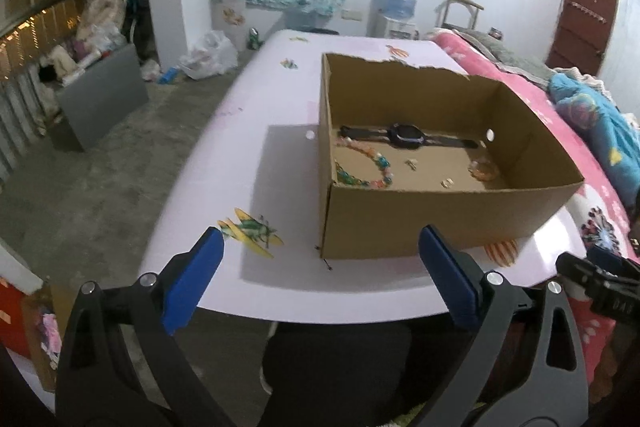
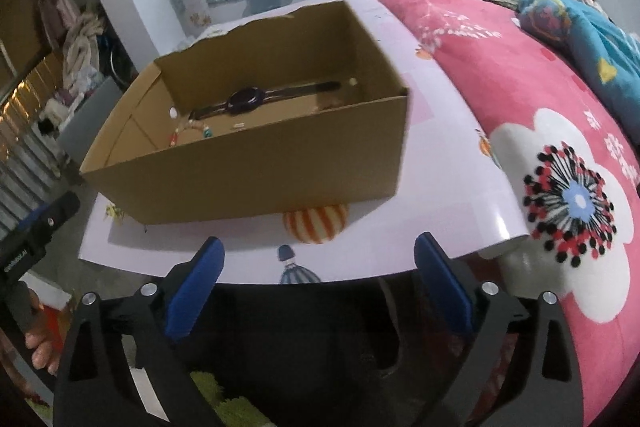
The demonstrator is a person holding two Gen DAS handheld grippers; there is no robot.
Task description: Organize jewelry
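Watch [image 1: 406, 135], bead bracelet [image 1: 370, 167] and small pieces lie inside the cardboard box [image 1: 440, 223] on the table [image 1: 240, 131]. Left gripper [image 1: 320, 251] and right gripper [image 2: 318, 255] both spread, empty. Task appears nearly complete.

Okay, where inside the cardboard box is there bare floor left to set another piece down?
Inside the cardboard box, bare floor lies mid-front, between the beaded necklace and orange piece. Crowded: the watch spans the back, the necklace fills the left.
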